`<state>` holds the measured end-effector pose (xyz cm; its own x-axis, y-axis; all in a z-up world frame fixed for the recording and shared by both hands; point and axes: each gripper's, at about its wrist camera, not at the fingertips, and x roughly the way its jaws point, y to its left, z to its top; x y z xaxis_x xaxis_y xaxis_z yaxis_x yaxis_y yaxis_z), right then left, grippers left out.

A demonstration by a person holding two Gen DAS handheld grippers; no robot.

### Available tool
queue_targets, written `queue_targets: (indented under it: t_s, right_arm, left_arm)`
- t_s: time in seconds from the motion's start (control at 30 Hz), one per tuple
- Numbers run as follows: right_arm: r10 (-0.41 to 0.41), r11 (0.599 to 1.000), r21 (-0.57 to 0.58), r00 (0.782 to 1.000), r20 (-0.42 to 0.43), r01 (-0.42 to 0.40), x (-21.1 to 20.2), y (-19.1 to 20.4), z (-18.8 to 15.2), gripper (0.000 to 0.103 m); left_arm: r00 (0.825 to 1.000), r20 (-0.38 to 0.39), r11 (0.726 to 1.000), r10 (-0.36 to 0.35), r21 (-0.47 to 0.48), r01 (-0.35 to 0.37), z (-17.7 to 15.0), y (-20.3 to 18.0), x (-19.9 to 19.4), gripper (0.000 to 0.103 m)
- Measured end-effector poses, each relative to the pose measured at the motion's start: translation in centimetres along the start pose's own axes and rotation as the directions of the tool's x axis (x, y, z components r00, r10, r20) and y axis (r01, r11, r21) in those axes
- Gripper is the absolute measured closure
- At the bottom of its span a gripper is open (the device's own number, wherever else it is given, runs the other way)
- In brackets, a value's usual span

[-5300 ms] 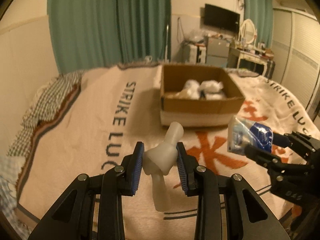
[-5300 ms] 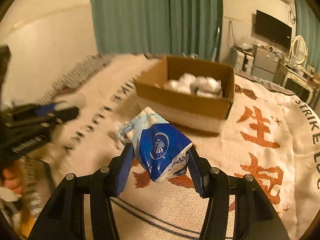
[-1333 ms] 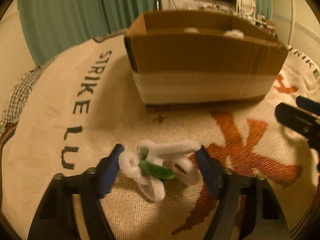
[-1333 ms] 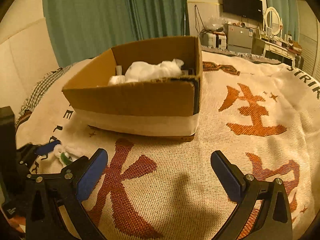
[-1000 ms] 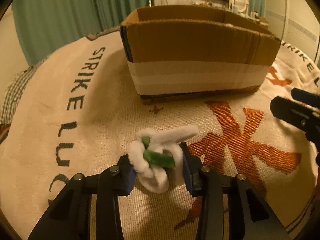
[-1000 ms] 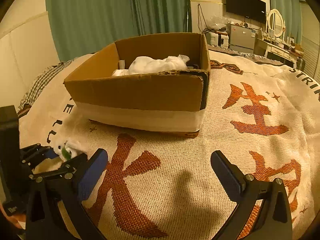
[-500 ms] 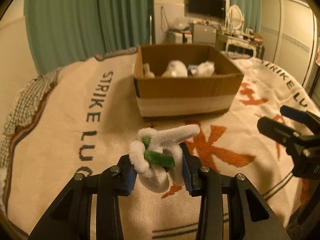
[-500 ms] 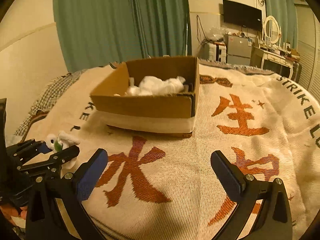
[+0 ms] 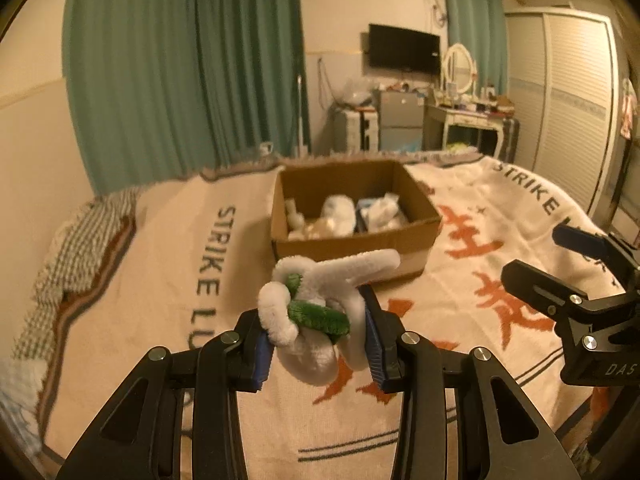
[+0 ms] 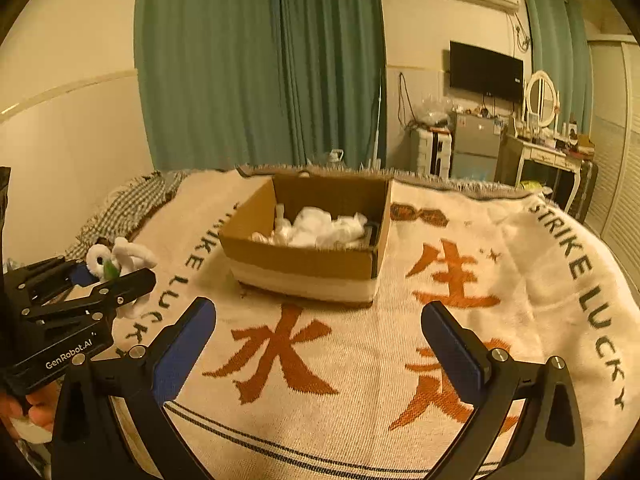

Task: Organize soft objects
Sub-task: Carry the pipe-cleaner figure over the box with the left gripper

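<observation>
My left gripper [image 9: 318,344] is shut on a white and green plush toy [image 9: 316,308], held in the air above the blanket. From the right wrist view the same plush toy [image 10: 120,260] shows at the far left in the left gripper [image 10: 104,276]. A brown cardboard box [image 9: 352,240] stands farther back on the bed, with several white soft things and a blue packet inside. My right gripper [image 10: 318,344] is open and holds nothing; it hovers in front of the cardboard box [image 10: 312,268]. In the left wrist view the right gripper [image 9: 568,264] sits at the right edge.
A cream blanket [image 10: 440,360] with orange characters and dark letters covers the bed. A checked cloth [image 9: 80,248] lies at its left edge. Green curtains [image 9: 180,72], a dressing table [image 9: 472,120] and a wardrobe [image 9: 580,100] stand beyond the bed. A hand [image 10: 28,416] shows at lower left.
The left gripper closed on the plush toy and lifted it off the blanket. Both grippers have risen and drawn back from the box, so its inside now shows.
</observation>
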<state>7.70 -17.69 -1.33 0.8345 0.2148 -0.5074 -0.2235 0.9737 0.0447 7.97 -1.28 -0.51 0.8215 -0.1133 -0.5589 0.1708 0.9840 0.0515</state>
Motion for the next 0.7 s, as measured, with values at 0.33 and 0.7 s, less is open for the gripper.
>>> queue_targets:
  t_s: [0.33,0.7]
  right_arm:
    - [-0.014,1.0,0.009,0.996,0.087,0.013,0.2,-2.0,5.6,0.0]
    - [-0.042,0.999,0.026,0.993,0.113,0.039,7.0,-5.2,11.9,0.0]
  left_arm:
    - [0.997,0.073,1.0,-0.001,0.013,0.0,5.0,-0.1,1.0,0.065]
    - [0.998,0.068,0.999,-0.001,0.042,-0.002,9.8,0.1,8.9,0.065]
